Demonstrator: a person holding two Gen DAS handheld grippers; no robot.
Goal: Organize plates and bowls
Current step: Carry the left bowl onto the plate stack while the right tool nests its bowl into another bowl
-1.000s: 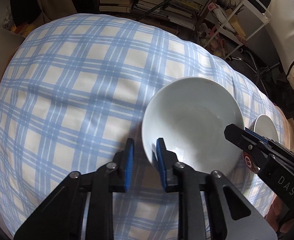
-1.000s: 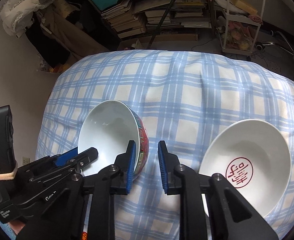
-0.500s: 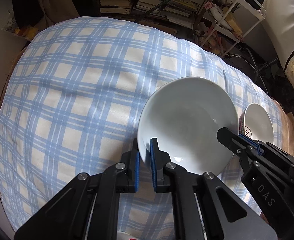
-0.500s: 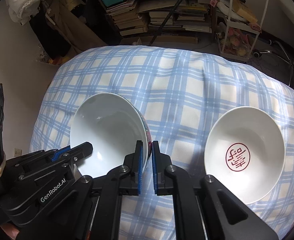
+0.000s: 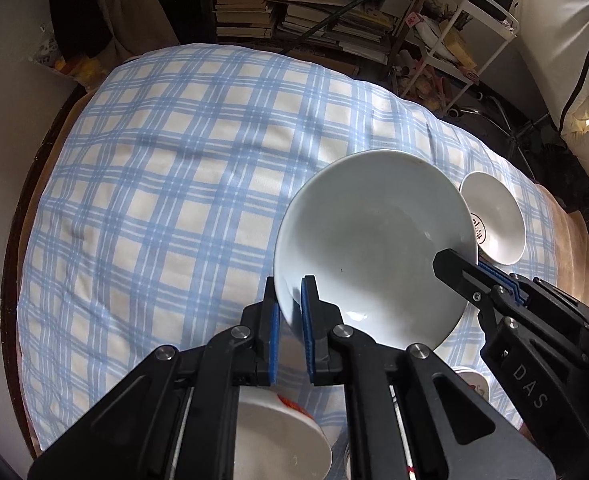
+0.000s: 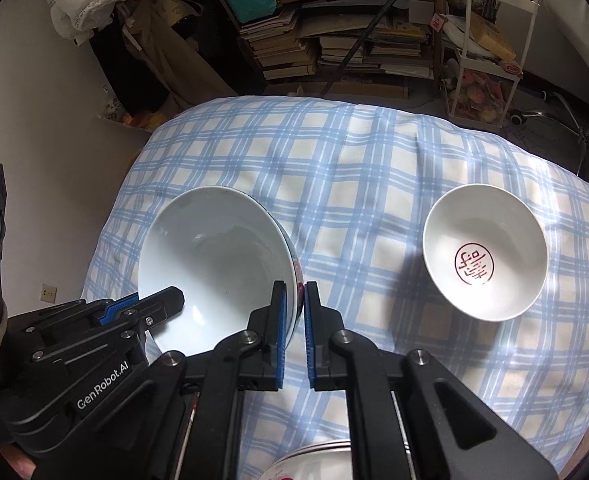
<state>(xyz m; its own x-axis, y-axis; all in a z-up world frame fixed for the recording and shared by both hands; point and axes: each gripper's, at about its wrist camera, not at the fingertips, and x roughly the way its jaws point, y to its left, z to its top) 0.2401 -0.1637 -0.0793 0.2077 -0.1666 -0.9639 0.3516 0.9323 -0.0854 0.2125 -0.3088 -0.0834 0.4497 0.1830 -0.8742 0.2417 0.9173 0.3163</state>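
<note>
Change: a second ago both grippers stood with fingers spread beside the large bowl; half a second ago they had closed on it. Now it appears raised off the checked cloth and tilted, the view in both cameras higher than before.
Left gripper: fingers pinching the bowl's near-left rim — one blue pad outside, one inside.
Right gripper: fingers pinching the opposite rim, on the bowl's right side; the wall sits in the narrow gap between the pads.
Meaning for the task: the grasp looks complete and the carry under way — my guess is this bowl is headed for a stack with another bowl, though which one I cannot tell.
Large bowl, looks: white glazed inside with a soft highlight, empty; a red and blue patterned outer wall shows at its right edge in the right wrist view.
Large bowl, place: over the near middle of the worktop, held between the two grippers.
Stamped bowl: smaller, white, red seal mark in its bottom, sitting on the cloth to the right, apart from the held one.
Other ware: white bowl with a red trim just beneath the left gripper, at the near edge; partly hidden.
</note>
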